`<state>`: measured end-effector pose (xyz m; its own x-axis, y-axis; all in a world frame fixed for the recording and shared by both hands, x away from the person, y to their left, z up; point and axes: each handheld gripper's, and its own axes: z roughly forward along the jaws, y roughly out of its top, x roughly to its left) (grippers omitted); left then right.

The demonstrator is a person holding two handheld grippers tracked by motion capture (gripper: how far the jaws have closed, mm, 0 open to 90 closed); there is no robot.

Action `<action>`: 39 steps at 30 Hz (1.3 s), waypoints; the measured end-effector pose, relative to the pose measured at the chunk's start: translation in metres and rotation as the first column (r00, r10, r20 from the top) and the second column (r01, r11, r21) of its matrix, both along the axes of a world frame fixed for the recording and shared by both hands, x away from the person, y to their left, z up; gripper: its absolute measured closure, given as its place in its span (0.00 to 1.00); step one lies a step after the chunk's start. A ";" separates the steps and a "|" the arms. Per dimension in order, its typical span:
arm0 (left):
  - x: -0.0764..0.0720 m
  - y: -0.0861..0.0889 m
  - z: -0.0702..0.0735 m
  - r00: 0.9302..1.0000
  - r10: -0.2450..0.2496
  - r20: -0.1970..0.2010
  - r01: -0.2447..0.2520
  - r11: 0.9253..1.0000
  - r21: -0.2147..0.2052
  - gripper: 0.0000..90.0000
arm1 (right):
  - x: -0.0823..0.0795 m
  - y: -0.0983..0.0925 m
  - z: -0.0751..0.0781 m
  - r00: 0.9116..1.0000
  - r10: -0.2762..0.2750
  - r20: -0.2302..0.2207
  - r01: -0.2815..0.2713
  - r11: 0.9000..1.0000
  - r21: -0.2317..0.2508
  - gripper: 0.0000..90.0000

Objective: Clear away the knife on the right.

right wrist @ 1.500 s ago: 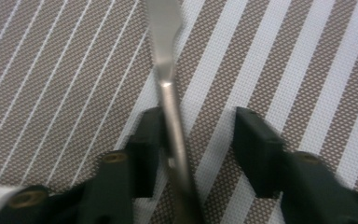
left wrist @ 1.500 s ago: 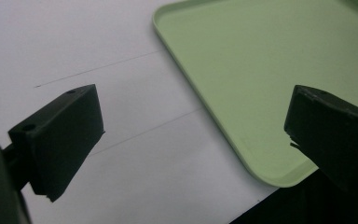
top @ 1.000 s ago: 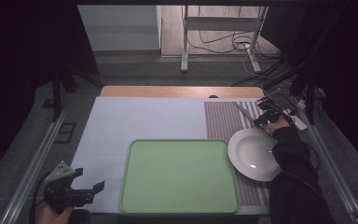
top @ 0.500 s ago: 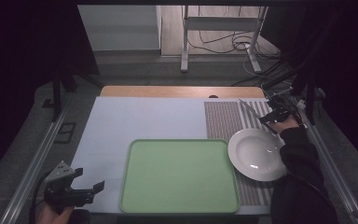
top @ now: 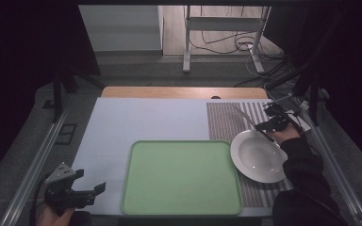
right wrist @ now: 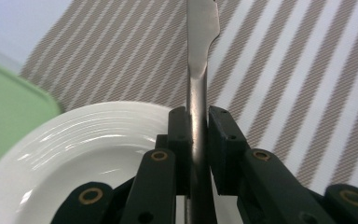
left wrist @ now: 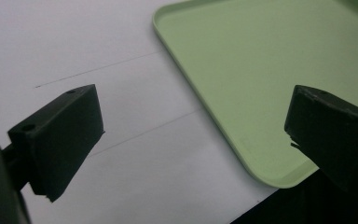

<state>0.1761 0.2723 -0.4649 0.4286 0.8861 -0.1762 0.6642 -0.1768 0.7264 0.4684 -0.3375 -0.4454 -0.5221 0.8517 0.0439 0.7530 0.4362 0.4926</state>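
Observation:
My right gripper (top: 264, 127) hovers over the far rim of a white plate (top: 259, 157) at the table's right side. It is shut on the handle of a metal table knife (top: 243, 116). In the right gripper view the jaws (right wrist: 198, 127) clamp the handle, and the knife blade (right wrist: 202, 28) points away over the striped placemat (right wrist: 289, 70), with the plate (right wrist: 93, 140) below. My left gripper (top: 90, 192) rests at the near left corner, open and holding nothing. In the left gripper view the gripper (left wrist: 191, 126) frames the near corner of a green tray (left wrist: 261, 65).
The green tray (top: 181, 176) lies in the middle near the front edge, touching the striped placemat (top: 226, 122). A white sheet (top: 146, 117) covers the table. Metal rails run along both sides, and cables and a stand's legs lie on the floor beyond.
My right gripper has lifted a little with the knife and shifted toward the plate's far rim. The left gripper has stayed where it was.

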 end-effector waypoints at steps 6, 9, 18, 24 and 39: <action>0.000 0.000 0.000 1.000 0.000 -0.001 0.000 1.000 -0.001 0.04 | -0.019 0.012 0.002 0.999 0.046 0.012 -0.046 0.999 0.006 0.89; 0.000 0.000 0.000 1.000 -0.001 -0.001 0.001 1.000 0.000 0.04 | -0.029 0.017 0.004 0.998 0.068 0.015 -0.068 0.997 0.019 0.89; 0.000 0.000 0.000 1.000 -0.002 -0.002 0.002 1.000 0.000 0.04 | -0.052 0.032 0.002 0.992 0.122 0.020 -0.123 0.992 0.022 0.89; 0.000 0.000 0.000 1.000 -0.002 -0.002 0.002 1.000 0.000 0.04 | -0.052 0.032 0.002 0.992 0.122 0.020 -0.123 0.992 0.022 0.89; 0.001 0.000 0.000 1.000 -0.004 -0.002 0.004 1.000 0.003 0.04 | -0.084 0.056 0.000 0.980 0.196 0.026 -0.197 0.980 0.024 0.89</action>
<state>0.1767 0.2718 -0.4649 0.4320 0.8848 -0.1746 0.6649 -0.1817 0.7245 0.3844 -0.2820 -0.4451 -0.6804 0.7311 0.0505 0.6420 0.5613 0.5223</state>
